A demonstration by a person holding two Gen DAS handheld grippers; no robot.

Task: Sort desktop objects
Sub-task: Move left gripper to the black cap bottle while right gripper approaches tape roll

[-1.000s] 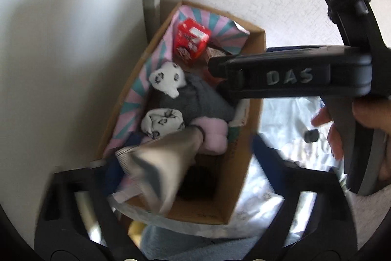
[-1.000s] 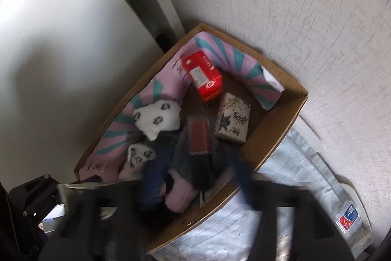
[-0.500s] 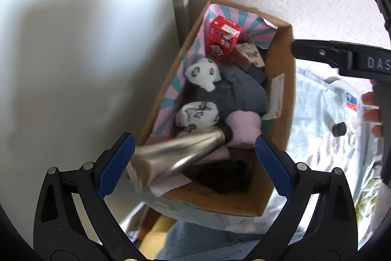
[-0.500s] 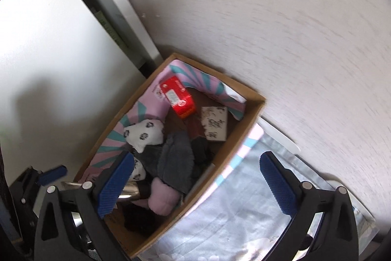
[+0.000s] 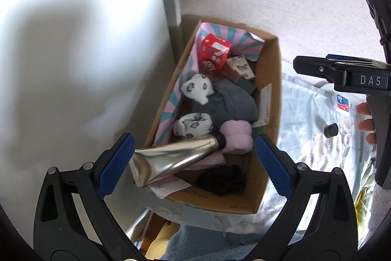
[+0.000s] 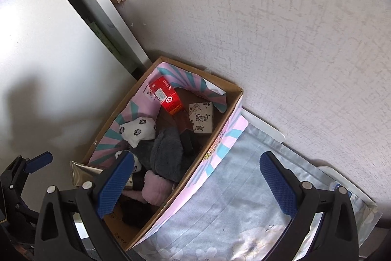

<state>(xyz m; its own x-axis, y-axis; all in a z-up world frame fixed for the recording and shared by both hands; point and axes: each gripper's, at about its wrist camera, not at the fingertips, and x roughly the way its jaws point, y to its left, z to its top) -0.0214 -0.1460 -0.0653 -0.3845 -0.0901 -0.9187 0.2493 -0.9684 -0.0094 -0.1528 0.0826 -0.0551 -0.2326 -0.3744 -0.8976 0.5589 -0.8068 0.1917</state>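
Brown cardboard box holds a red carton, silver tube and grey sock.

Both cameras look steeply down along their own tongs. The left wrist view sits close above the cardboard box, which runs from 6 toward 12 o'clock through the middle of the frame; the right tongs enter at 3 o'clock. The right wrist view hangs higher and farther off, with the same box lying from 7 to 1 o'clock. Both share the box, its contents, the wall and the floral cloth.
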